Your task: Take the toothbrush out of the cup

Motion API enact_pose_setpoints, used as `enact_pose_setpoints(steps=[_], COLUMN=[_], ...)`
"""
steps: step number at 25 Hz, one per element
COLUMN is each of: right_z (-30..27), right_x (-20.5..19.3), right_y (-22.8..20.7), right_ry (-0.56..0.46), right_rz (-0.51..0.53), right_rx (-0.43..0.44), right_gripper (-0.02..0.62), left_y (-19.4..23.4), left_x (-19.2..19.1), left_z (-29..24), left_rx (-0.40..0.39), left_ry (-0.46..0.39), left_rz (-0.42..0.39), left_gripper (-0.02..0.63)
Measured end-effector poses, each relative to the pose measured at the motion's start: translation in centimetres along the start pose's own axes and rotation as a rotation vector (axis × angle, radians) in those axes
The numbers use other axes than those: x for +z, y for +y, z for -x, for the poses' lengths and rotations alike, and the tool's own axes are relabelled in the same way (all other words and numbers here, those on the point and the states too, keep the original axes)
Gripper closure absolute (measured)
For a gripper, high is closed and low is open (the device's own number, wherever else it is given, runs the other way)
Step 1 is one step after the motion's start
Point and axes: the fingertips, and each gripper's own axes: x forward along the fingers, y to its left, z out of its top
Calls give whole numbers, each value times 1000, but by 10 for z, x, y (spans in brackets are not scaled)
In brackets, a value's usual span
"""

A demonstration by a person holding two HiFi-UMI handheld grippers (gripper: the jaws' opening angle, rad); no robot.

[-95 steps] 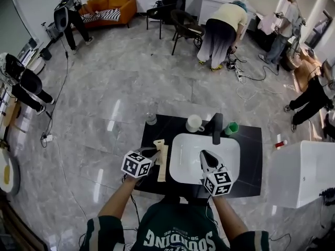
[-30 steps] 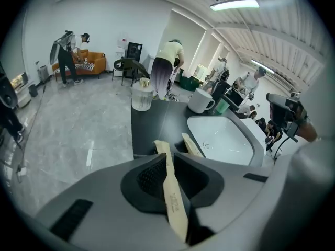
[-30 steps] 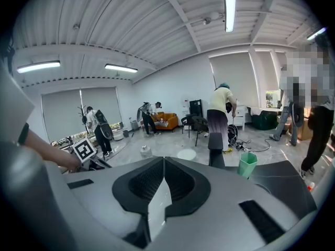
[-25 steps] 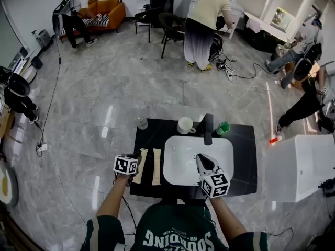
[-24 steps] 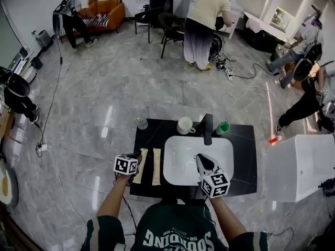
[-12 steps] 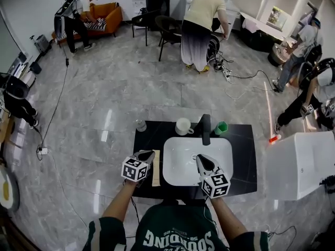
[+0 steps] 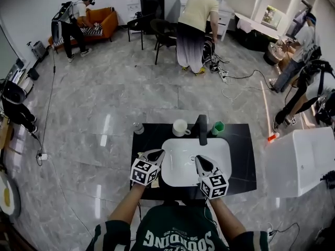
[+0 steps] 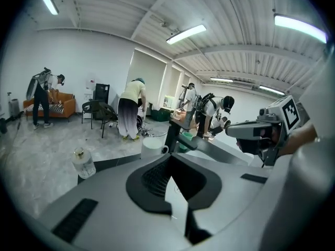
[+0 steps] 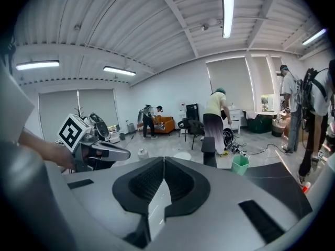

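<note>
A white cup (image 7: 180, 127) stands behind the sink basin (image 7: 220, 150), left of the black faucet (image 7: 201, 129). A green cup (image 7: 218, 127) stands right of the faucet. No toothbrush shows in either cup. My left gripper (image 7: 156, 155) hangs over the basin's left rim, shut with nothing between its jaws. My right gripper (image 7: 200, 162) hovers over the basin's front, also shut and empty. In the left gripper view the white cup (image 8: 153, 146) lies straight past the closed tips (image 8: 170, 157). A pale wooden strip (image 7: 155, 181) peeks out beside the left gripper's cube.
A small clear bottle (image 7: 138, 128) stands at the black counter's (image 7: 243, 161) back left corner. A white cabinet (image 7: 301, 161) stands to the right of the counter. Several people work far off across the grey floor.
My left gripper has risen and moved right, from the counter's left edge to the basin's left rim, and now covers most of the wooden strips. The right gripper has stayed put.
</note>
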Motion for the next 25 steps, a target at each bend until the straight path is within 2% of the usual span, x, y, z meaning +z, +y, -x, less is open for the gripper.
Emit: enact_pose_setpoints(steps=[8,16,25], right_z=[11,25,33], right_x=[2,19,17], right_y=[-12,-25,-37], right_ry=[-25,-95,-106], right_rz=[-27,7,-5], right_rx=[-31,-74,-96], right_gripper=[554,555,555], left_y=[-34,-64,-84], left_x=[29,64,72], left_z=[-17,-23,-36], left_rx=[-37,-74,-117], left_ry=[-54,-134,-144], left_rz=[-42,-103,-130], left_gripper=[597,597,597])
